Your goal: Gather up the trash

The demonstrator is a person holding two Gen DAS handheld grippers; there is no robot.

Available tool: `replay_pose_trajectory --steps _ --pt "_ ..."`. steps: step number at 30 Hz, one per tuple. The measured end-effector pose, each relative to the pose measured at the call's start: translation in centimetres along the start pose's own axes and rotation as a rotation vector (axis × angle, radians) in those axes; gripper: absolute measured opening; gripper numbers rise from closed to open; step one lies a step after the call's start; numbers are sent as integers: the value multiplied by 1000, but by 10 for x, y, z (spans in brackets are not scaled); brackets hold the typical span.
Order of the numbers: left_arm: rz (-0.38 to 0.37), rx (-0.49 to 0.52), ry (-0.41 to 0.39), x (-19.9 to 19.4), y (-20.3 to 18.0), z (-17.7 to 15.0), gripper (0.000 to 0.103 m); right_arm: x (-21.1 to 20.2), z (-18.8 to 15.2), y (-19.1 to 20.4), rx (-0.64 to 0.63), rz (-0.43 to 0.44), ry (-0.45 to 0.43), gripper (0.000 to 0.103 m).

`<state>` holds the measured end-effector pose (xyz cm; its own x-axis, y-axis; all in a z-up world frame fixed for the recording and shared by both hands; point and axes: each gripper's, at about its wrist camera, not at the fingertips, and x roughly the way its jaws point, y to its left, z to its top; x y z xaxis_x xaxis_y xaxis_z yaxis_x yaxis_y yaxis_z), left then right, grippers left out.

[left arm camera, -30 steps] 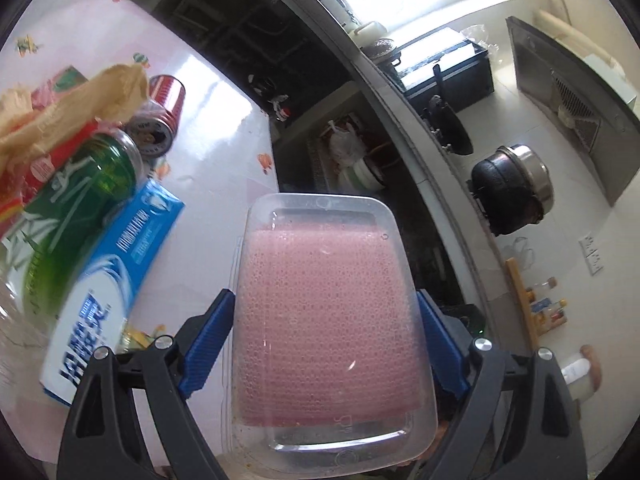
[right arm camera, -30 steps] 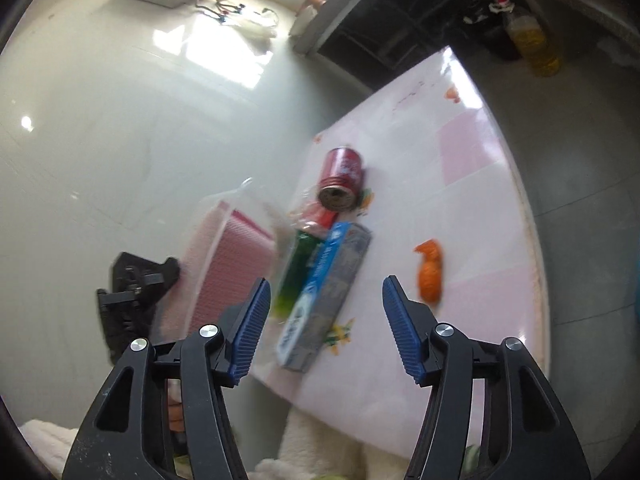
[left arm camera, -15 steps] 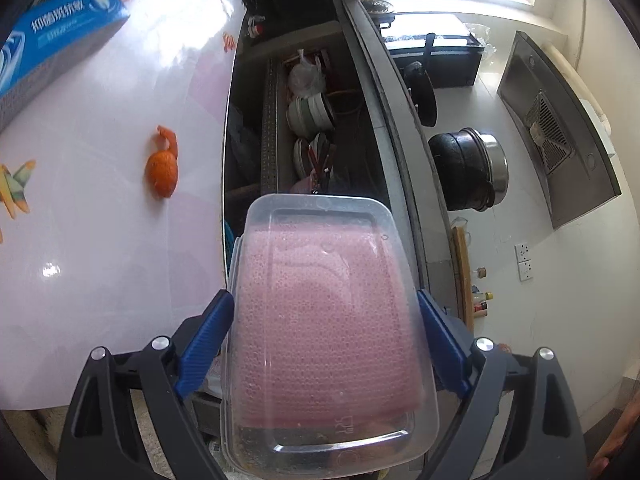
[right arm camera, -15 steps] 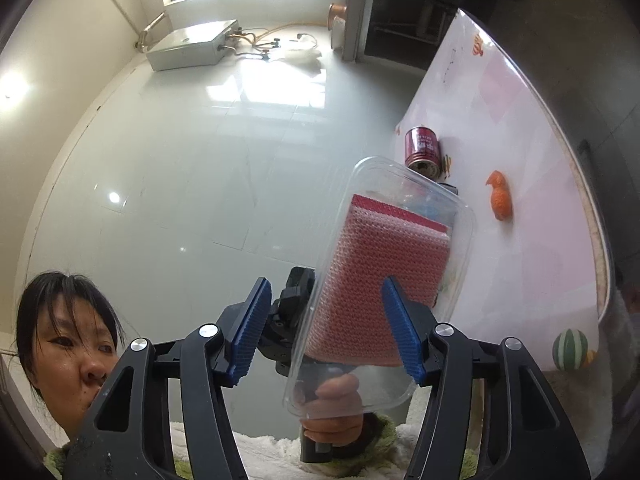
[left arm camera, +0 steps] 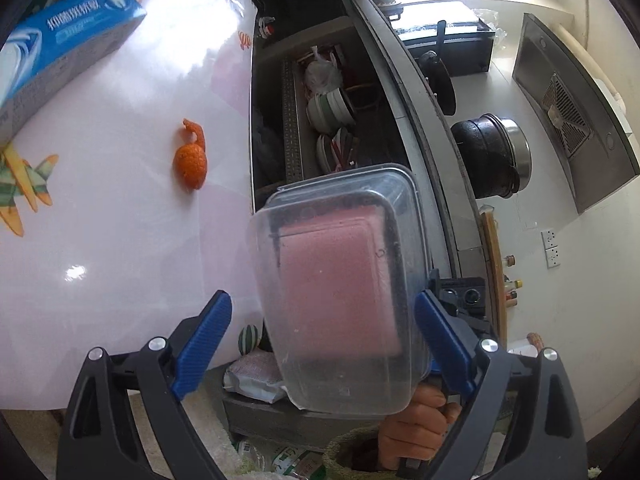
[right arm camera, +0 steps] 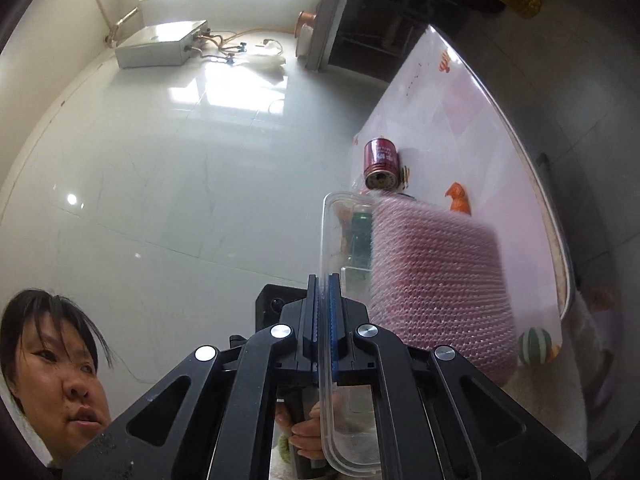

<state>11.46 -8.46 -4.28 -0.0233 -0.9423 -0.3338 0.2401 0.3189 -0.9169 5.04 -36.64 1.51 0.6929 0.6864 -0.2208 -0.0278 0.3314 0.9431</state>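
A clear plastic container (left arm camera: 344,292) with a pink bubble-wrap pad inside hangs in the air past the table edge. My right gripper (right arm camera: 325,312) is shut on the container's rim (right arm camera: 326,248). My left gripper (left arm camera: 320,340) is open, its blue pads (left arm camera: 204,336) apart on either side of the container without touching it. On the pink-white table (left arm camera: 100,220) lie an orange peel (left arm camera: 191,160) and a blue toothpaste box (left arm camera: 60,40). The right wrist view also shows a red can (right arm camera: 380,164) and the peel (right arm camera: 459,197).
A striped ball (right arm camera: 534,346) and packets (left arm camera: 256,376) lie on the floor below the table edge. A kitchen counter with a black pot (left arm camera: 492,156) and shelves of dishes (left arm camera: 332,108) runs on the right. The person's face (right arm camera: 52,364) is close at lower left.
The container passed from my left gripper to my right. The right gripper shut on its rim, the left one opened. The container tilted.
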Motion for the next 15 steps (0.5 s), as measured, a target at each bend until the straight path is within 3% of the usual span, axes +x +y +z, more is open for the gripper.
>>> replay_pose_trajectory --steps 11,15 --pt "133 89 -170 -62 3 -1 91 78 14 47 -264 -193 16 3" --pt "131 66 -188 -70 10 1 91 99 14 39 -184 -70 80 3"
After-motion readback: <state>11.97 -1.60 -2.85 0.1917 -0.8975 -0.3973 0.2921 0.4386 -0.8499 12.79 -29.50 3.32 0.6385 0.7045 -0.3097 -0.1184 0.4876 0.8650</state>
